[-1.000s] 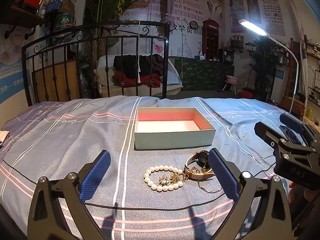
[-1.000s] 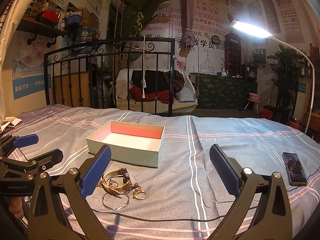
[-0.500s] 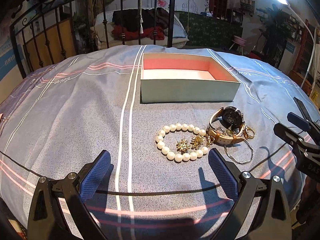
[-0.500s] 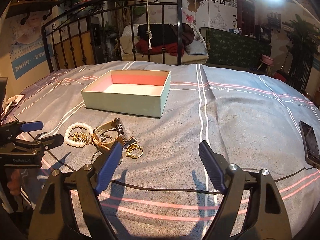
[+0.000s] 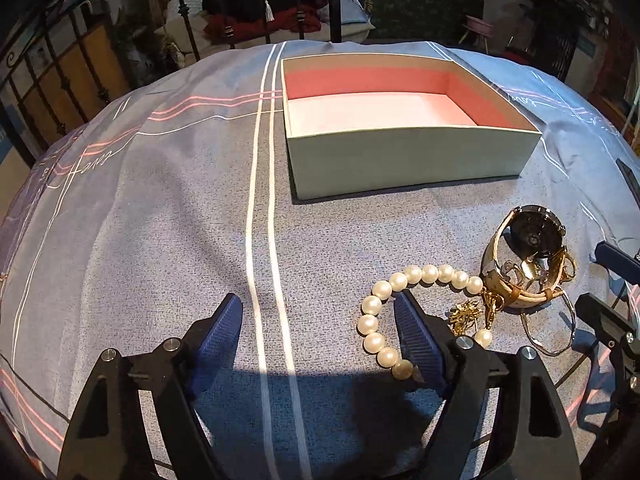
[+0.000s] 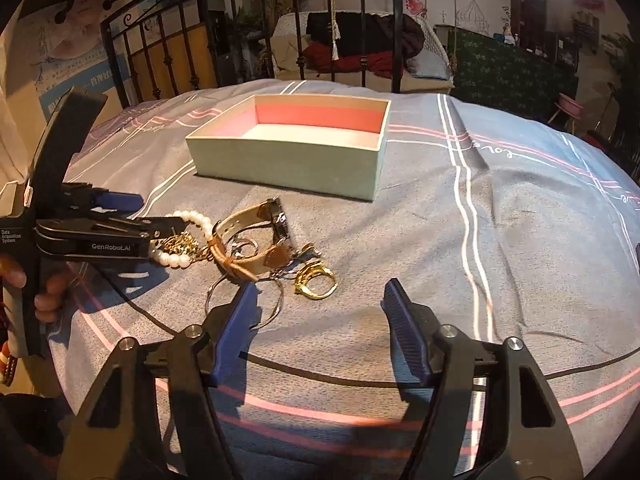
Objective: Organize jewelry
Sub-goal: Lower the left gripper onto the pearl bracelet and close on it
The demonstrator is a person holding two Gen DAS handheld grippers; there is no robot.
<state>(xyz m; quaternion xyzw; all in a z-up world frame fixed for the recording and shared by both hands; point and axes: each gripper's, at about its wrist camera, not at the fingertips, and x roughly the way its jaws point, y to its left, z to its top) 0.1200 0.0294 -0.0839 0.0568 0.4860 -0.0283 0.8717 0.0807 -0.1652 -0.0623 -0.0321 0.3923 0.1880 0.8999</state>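
A pale green box (image 5: 412,160) with a pink inside stands open on the bed; it also shows in the right wrist view (image 6: 288,168). In front of it lies a pile of jewelry: a pearl bracelet (image 5: 376,320), a watch (image 5: 528,264) with a tan strap, a thin silver bangle (image 5: 560,336) and a gold ring (image 6: 316,278). My left gripper (image 5: 320,332) is open and low over the bed, its right finger inside the pearl loop. My right gripper (image 6: 320,316) is open, its left finger over the bangle (image 6: 248,304), the ring just ahead.
The bed has a grey-blue cover (image 5: 160,200) with white and pink stripes. A black iron bedframe (image 6: 248,24) stands behind it. A black cable (image 6: 320,376) crosses the cover near me. The left gripper's body (image 6: 92,236) and the hand holding it are at the left of the right wrist view.
Both grippers have dropped lower and closer to the jewelry pile. The left gripper's right finger has reached the pearl bracelet. Both have narrowed somewhat but stay open.
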